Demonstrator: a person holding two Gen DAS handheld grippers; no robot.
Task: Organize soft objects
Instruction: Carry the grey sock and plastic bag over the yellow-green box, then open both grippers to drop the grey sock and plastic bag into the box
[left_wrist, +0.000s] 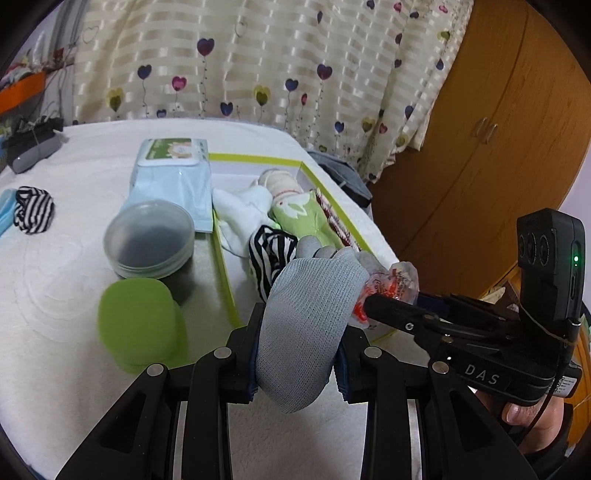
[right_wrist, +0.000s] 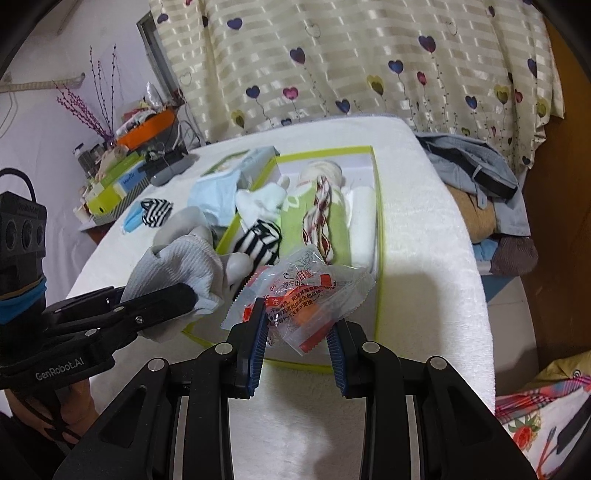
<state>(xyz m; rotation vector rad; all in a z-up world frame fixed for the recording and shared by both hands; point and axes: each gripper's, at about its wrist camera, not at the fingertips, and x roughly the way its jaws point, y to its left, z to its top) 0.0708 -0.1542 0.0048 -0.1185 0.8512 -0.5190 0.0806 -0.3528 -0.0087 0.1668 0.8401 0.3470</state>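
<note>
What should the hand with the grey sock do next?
Probably carry the grey sock forward and drop it in the box. The left gripper is shut on it just short of the box, where other socks already lie.

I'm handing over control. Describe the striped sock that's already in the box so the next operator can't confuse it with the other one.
Start at the green-rimmed box on the white bed cover. At its near-left corner, beside the white sock and the green cloth, lies the black-and-white striped sock. Its twin lies outside the box, far left, next to a blue mask.
</note>
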